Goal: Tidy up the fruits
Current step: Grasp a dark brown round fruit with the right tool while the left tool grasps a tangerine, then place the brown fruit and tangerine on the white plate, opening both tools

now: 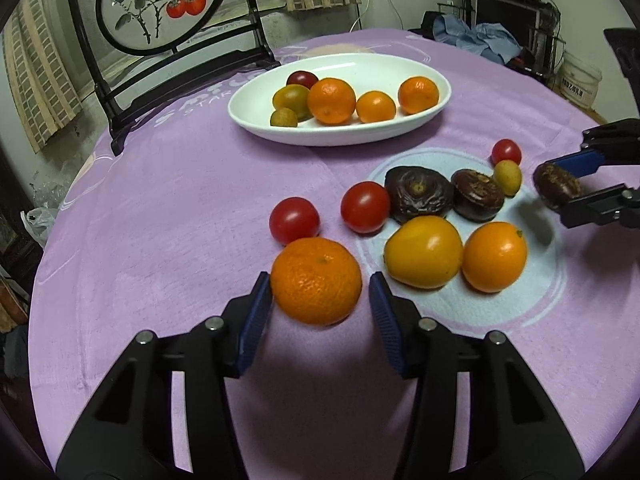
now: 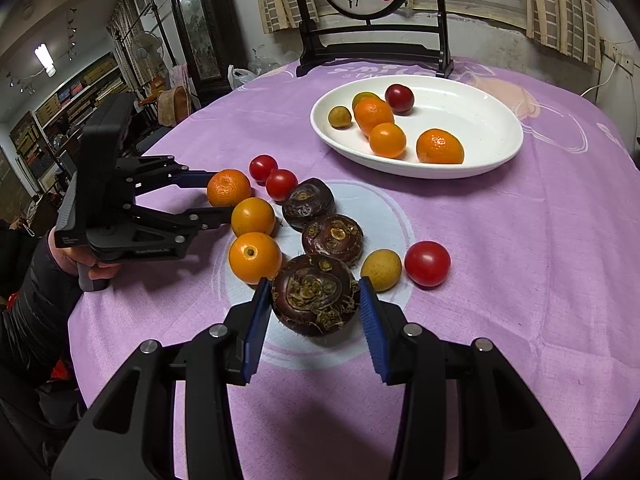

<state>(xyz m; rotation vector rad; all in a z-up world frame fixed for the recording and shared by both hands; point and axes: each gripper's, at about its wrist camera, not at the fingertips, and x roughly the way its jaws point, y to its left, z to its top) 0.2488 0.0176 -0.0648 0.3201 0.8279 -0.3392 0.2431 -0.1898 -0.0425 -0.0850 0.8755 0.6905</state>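
round table (image 1: 160, 240) in purple cloth, white dish (image 1: 340, 132), loose fruit, framed painting stand (image 1: 160, 60)

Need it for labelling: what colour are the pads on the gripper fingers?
Blue pads, clearest in the right wrist view.

Counting fruit | dish (image 2: 496, 152): holding 6 | counter cloth (image 2: 520, 280): showing 3 red tomatoes (image 2: 427, 263), 3 dark water chestnuts (image 2: 332, 238), 1 mandarin (image 2: 229, 187), 2 smooth orange fruits (image 2: 255, 257), 1 small yellow-green fruit (image 2: 381, 265).
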